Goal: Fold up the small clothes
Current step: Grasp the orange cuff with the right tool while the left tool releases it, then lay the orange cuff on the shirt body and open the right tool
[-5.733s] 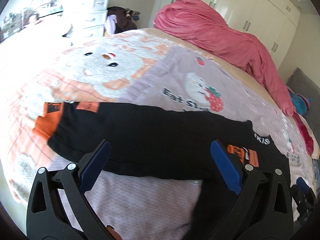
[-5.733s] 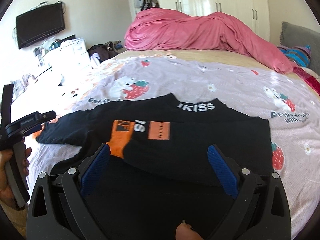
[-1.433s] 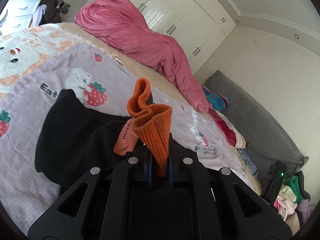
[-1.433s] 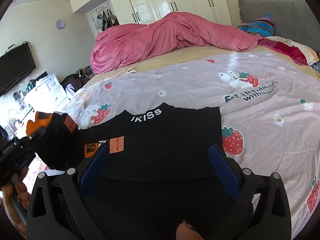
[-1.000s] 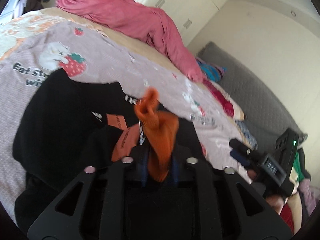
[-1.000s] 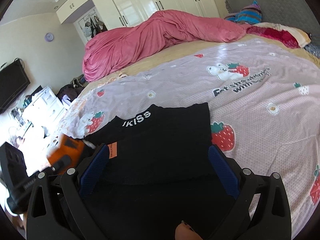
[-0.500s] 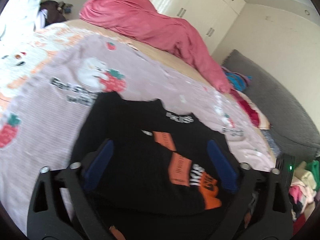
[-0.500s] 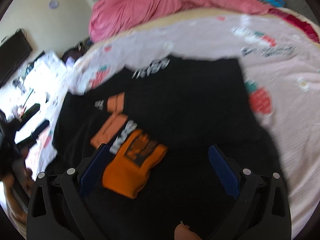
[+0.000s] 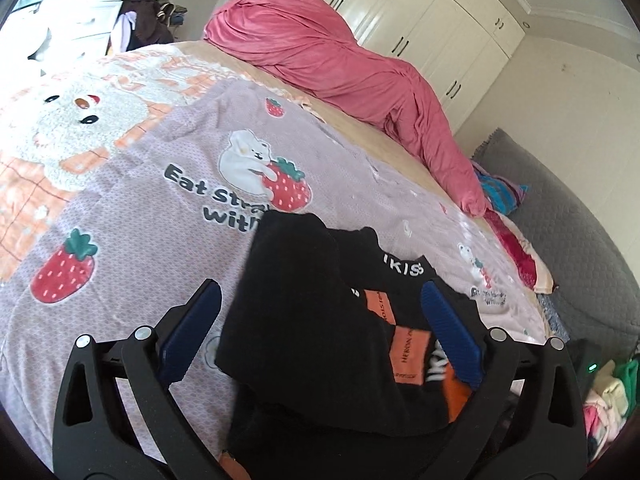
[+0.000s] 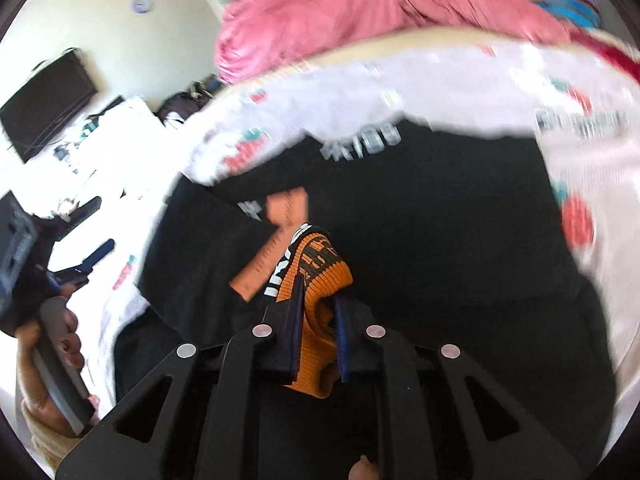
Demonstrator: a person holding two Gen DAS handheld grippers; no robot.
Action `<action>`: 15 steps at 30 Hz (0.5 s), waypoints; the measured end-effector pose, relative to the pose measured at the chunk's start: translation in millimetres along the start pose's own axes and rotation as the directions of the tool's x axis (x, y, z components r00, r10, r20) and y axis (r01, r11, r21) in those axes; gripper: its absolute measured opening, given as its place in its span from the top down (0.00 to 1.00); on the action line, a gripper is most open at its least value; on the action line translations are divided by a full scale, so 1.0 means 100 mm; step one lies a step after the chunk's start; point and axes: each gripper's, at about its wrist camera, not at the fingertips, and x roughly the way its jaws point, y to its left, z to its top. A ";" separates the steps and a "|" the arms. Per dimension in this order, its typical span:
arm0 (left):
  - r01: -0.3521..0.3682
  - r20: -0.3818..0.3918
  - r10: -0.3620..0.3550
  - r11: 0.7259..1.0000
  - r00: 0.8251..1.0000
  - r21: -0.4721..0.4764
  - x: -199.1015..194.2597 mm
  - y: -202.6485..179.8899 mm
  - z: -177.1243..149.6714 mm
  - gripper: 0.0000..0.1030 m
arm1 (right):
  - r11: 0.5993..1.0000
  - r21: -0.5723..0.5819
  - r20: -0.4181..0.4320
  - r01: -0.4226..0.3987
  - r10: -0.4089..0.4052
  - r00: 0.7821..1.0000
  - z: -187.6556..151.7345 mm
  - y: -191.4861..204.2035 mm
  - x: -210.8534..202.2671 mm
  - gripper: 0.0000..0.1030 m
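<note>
A black sweater [image 9: 296, 264] with orange patches and white lettering lies on the bed, one sleeve folded across its front. My left gripper [image 9: 320, 292] hovers open over its left part with nothing between the pads. The sleeve's orange ribbed cuff [image 10: 320, 268] sits between the blue pads of my right gripper [image 10: 319, 292], whose jaws are closing and press on it. In the left wrist view the cuff [image 9: 456, 394] shows partly behind the right finger. In the blurred right wrist view the left gripper [image 10: 80, 264] is at the far left, held by a hand [image 10: 52, 360].
The bed sheet [image 9: 140, 200] has strawberry and bear prints. A pink duvet [image 9: 340, 52] is heaped at the far side, before white wardrobes [image 9: 420, 20]. A grey couch [image 9: 560, 240] and piled clothes [image 9: 608, 392] lie right; drawers [image 9: 80, 0] and a TV [image 10: 48, 100] left.
The left gripper carried the orange cuff across the sweater, let it go and drew back open. The right gripper came down and closed on the cuff.
</note>
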 end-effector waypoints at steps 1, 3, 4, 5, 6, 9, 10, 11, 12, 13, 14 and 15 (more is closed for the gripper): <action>0.001 0.006 -0.001 1.000 1.000 -0.009 -0.02 0.02 0.01 0.09 | 1.000 -0.024 0.024 -0.005 0.006 1.000 0.09 0.04 -0.07 0.88; -0.001 0.009 0.001 1.000 1.000 -0.021 -0.03 0.06 0.02 0.09 | 0.998 -0.062 0.057 -0.009 0.013 0.998 0.22 0.09 -0.16 0.88; -0.002 0.009 0.002 1.000 1.000 -0.027 -0.03 0.08 0.03 0.09 | 0.997 -0.080 0.070 -0.010 0.015 0.997 0.28 0.11 -0.22 0.88; -0.003 0.008 0.003 1.000 1.000 -0.031 -0.02 0.09 0.04 0.09 | 0.995 -0.103 0.084 -0.004 0.013 0.996 0.36 0.13 -0.26 0.88; -0.003 0.007 0.003 0.999 1.000 -0.034 -0.02 0.10 0.04 0.09 | 0.992 -0.124 0.093 0.006 0.005 0.996 0.42 0.14 -0.28 0.88; -0.005 0.005 0.005 0.999 1.000 -0.042 0.00 0.12 0.06 0.09 | 0.985 -0.167 0.120 0.050 -0.031 0.992 0.54 0.11 -0.30 0.88; -0.007 0.004 0.008 0.999 1.000 -0.043 0.00 0.12 0.06 0.09 | 0.982 -0.174 0.131 0.070 -0.047 0.990 0.56 0.07 -0.31 0.88; -0.010 0.002 0.010 0.999 1.000 -0.042 0.01 0.12 0.07 0.09 | 0.982 -0.172 0.137 0.078 -0.054 0.989 0.56 0.04 -0.30 0.88; -0.013 0.001 0.013 0.999 1.000 -0.040 0.03 0.12 0.07 0.09 | 0.982 -0.166 0.144 0.085 -0.061 0.988 0.56 -0.01 -0.30 0.88; -0.017 -0.002 0.017 0.999 1.000 -0.038 0.05 0.11 0.06 0.09 | 0.983 -0.156 0.154 0.097 -0.072 0.985 0.53 -0.08 -0.31 0.88; -0.020 -0.008 0.020 0.999 1.000 -0.033 0.08 0.11 0.07 0.09 | 0.983 -0.148 0.158 0.104 -0.081 0.984 0.52 -0.13 -0.31 0.88; -0.020 -0.015 0.019 0.999 1.000 -0.027 0.11 0.09 0.06 0.09 | 0.985 -0.135 0.158 0.108 -0.086 0.984 0.50 -0.17 -0.32 0.88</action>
